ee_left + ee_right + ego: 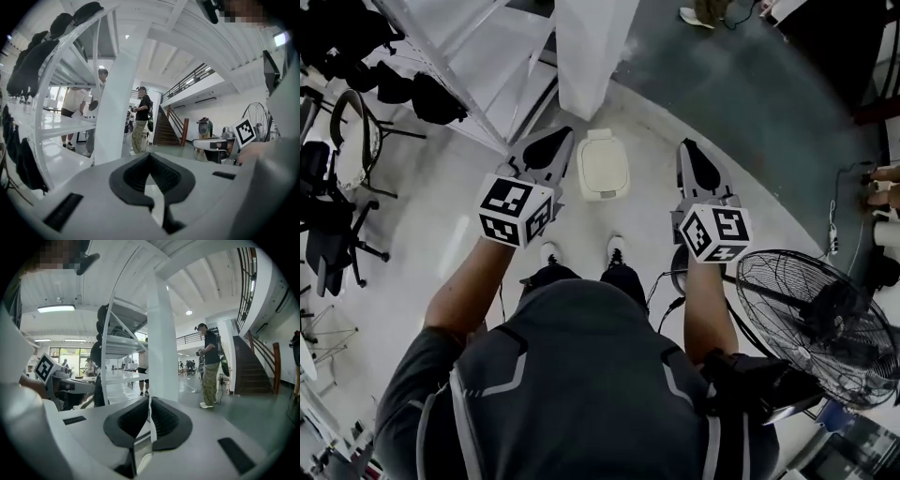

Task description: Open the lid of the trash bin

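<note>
Trash bin point(603, 166) stands on the floor just ahead of the person's shoes point(616, 249), at the foot of a white pillar point(592, 47); its lid lies flat and shut, so opening is judged not yet begun; both forearms are extended forward, 1 gripper to each side of the bin in the head view and well above it; left gripper point(551, 150) has its jaws closed tip to tip on nothing; right gripper point(697, 161) is likewise closed and empty; both gripper views look level across the hall, not down at the bin, which suggests a carrying posture rather than a reach.
</note>
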